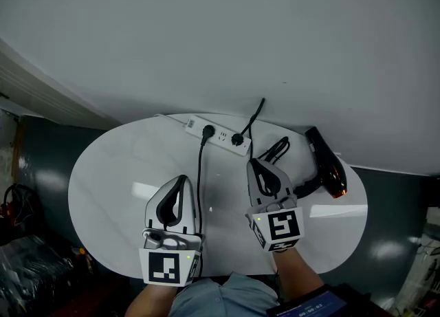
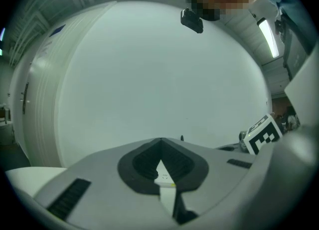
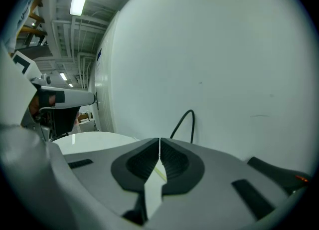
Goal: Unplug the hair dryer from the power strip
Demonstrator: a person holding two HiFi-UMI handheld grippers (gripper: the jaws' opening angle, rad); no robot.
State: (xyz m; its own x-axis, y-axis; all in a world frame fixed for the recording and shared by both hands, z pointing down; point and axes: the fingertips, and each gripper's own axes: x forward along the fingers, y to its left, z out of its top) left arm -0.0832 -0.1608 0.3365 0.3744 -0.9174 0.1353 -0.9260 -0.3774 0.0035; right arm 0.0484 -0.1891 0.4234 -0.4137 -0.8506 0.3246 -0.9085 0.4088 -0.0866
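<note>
Since both black plugs sit in the strip [image 1: 214, 134], no unplugging has begun, and I judge this to be the approach step. The left gripper [image 1: 180, 183] and right gripper [image 1: 256, 168] hover over the near half of the counter [image 1: 110, 185], each with its jaws pressed together on nothing. The strip is a long white bar of hard plastic lying at the far edge, against the wall. The dryer [image 1: 328, 170] lies at the far right, glossy black and pistol-shaped, with an orange glow on its barrel. A loose coil [image 1: 275, 149] of thin rubbery cord lies between it and the strip. The right plug [image 1: 238, 140] is nearest that coil, so it is probably the dryer's, though the cord cannot be traced for certain. The left plug [image 1: 207, 130] feeds a cord [image 1: 200, 185] running near, between the grippers. Next, the right jaws must spread, reach far and close on the plug's body, not its cord. The left gripper could pin the light strip down, as it may slide on the smooth, shiny white counter.
</note>
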